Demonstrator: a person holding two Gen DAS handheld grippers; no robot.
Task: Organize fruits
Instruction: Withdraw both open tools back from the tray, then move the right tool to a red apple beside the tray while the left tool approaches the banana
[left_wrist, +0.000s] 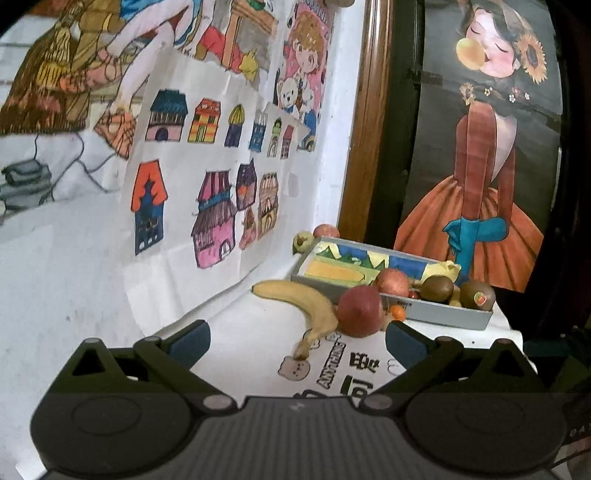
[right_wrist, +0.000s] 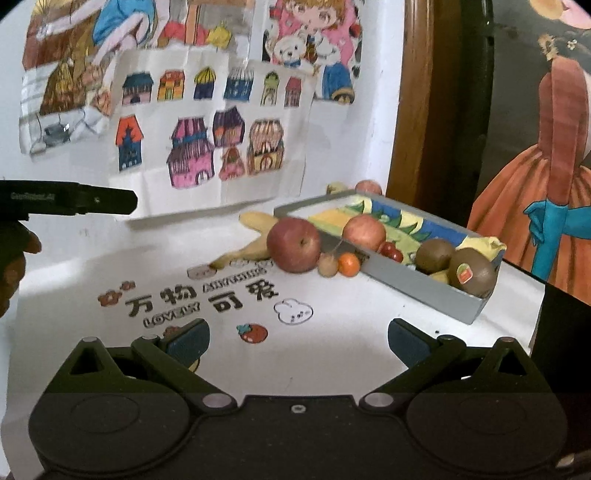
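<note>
With both our left gripper (left_wrist: 297, 341) and right gripper (right_wrist: 298, 339) spread apart and empty, the loose apple (right_wrist: 294, 244) touching the banana (right_wrist: 246, 251) beside the tray (right_wrist: 424, 286) could roll off if we nudge it.

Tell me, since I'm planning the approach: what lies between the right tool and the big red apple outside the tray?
Only bare white tabletop with printed lettering and cartoon stickers, seen in the right wrist view.
</note>
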